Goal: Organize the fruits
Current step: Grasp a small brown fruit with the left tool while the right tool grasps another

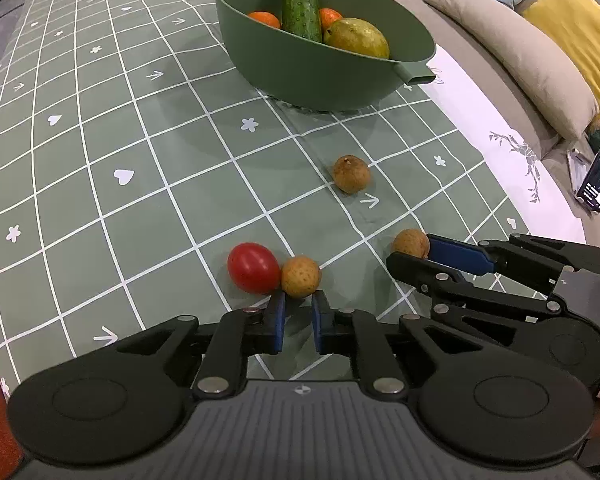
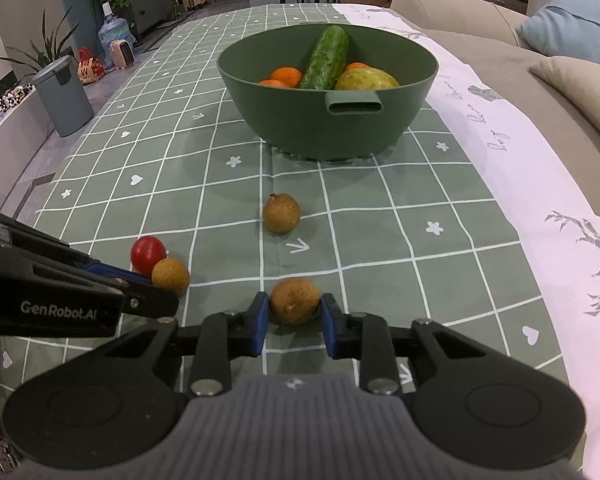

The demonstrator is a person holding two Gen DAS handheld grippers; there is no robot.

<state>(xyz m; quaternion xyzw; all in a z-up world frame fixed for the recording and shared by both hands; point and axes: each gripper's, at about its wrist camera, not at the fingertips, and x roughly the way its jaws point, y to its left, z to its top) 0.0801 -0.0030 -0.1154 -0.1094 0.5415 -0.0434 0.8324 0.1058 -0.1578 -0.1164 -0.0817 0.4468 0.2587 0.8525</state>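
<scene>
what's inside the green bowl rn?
In the green bowl: a cucumber leaning on the far rim, oranges and a yellow-green fruit. The near wall hides anything lower.

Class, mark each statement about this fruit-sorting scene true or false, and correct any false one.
1. The cucumber lies in the green bowl. True.
2. The tomato is inside the bowl. False: it sits on the tablecloth, touching a longan.
3. The right gripper has a longan between its fingers. True.
4. Three longans lie on the cloth. True: the third sits alone, nearer the bowl.
5. The left gripper holds the tomato. False: its fingers are slightly apart, just behind the longan beside the tomato, holding nothing.
6. The bowl is empty. False: it holds the cucumber, oranges and a yellow-green fruit.
</scene>
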